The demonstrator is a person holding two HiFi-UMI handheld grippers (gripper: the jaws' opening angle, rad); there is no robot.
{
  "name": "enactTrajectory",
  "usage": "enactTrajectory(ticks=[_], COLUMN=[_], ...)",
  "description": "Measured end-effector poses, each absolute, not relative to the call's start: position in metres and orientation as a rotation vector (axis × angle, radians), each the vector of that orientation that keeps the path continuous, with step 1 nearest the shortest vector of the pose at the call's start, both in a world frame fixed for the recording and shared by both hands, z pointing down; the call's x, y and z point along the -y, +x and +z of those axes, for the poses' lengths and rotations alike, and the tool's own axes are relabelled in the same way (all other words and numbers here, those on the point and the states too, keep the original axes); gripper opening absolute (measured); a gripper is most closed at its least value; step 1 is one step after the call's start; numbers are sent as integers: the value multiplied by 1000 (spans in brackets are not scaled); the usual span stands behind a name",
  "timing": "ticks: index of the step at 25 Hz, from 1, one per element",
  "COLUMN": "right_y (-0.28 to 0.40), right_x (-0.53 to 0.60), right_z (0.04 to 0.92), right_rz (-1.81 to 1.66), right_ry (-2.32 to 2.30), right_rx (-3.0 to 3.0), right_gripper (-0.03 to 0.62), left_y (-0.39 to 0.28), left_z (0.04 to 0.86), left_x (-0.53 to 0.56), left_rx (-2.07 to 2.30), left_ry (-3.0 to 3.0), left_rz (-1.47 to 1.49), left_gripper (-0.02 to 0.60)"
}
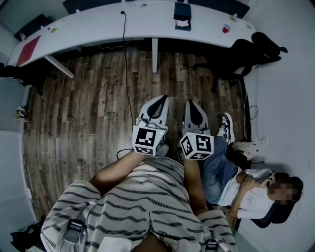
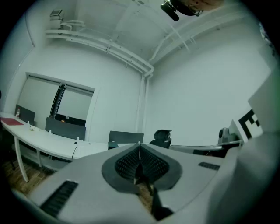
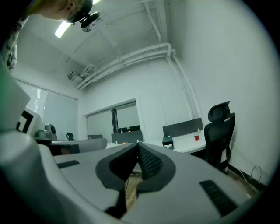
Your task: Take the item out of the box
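Hand-held grippers (image 1: 163,98) (image 1: 189,102) closed, box (image 1: 182,15) well apart.

The right gripper (image 3: 138,148) holds its dark ribbed jaws pressed together at the tips with nothing between them, pointing level across the room toward a white desk (image 3: 185,144) bearing a red cup (image 3: 197,137) and a dark box (image 3: 168,141), beside a black office chair (image 3: 217,133).

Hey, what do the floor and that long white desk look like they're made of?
Floor: wood or wood-look laminate planks, matte brown, judging by grain streaks and staggered board seams. Desk: probably laminated board, smooth white top with no visible grain.
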State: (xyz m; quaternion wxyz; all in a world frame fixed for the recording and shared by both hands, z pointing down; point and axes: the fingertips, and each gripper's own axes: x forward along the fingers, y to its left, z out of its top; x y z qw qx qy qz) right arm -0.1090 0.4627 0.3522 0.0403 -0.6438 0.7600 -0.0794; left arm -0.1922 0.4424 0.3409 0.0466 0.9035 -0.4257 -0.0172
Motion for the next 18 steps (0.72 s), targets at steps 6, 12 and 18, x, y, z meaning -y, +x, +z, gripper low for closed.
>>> enactTrajectory(ticks=[6,12,18], right_y=[-102,-85,-65], right_x=[-460,-446,-431], right_z=[354,356,363], right_rz=[-258,-236,-247], right_ry=[-1968,-1947,-1950], right_rx=[-2333,-2339,-2345], right_gripper=[18,18,18], left_y=[-185,-173,-159], left_z=[343,350,358], left_x=[-443,-429,-418], left_rx=[1306,1308,1309], left_ry=[2759,2767,2757], left_rz=[-34,-10,-24], left_gripper=[25,25,25])
